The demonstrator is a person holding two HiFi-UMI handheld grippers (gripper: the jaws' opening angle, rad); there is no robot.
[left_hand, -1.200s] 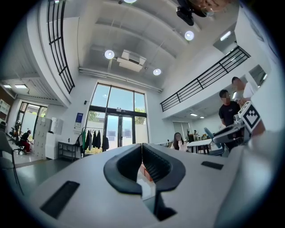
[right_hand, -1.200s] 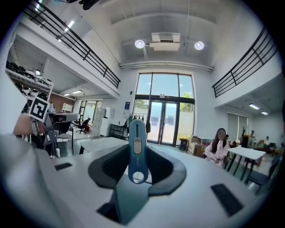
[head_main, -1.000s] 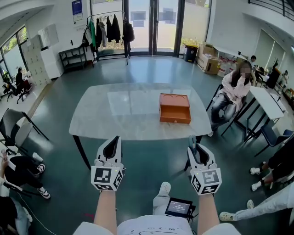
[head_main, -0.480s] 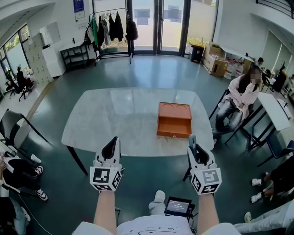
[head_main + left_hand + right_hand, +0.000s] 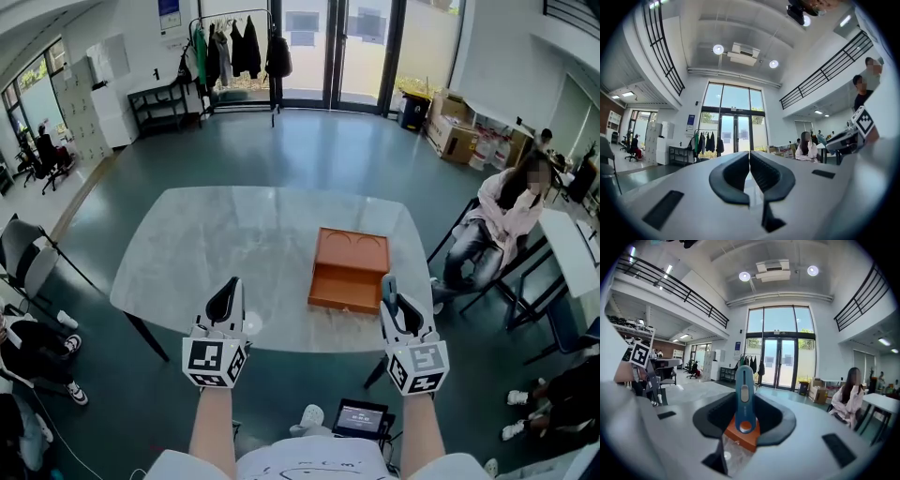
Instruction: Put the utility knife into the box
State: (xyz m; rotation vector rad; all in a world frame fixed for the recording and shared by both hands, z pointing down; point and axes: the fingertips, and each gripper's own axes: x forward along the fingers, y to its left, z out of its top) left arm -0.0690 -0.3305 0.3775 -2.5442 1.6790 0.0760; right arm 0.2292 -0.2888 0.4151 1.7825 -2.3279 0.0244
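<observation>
Right gripper (image 5: pixel 391 291): clamped on upright blue utility knife (image 5: pixel 744 392). Left gripper (image 5: pixel 228 292): jaws together, empty. Step: approach; next, reach over the open orange box (image 5: pixel 349 272) on the table (image 5: pixel 216 244) and release.

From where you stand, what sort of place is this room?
Probably a large open office or workshop hall: tall glass doors, a coat rack with jackets, and cardboard boxes by the wall.

Pale marble table (image 5: pixel 216 253) at centre, clothes rack (image 5: pixel 234 47) and glass doors (image 5: pixel 342 42) at 12 o'clock, cardboard boxes (image 5: pixel 455 136) at 1 o'clock, seated person (image 5: pixel 502 220) at 3 o'clock, black chair (image 5: pixel 23 262) at 9 o'clock
</observation>
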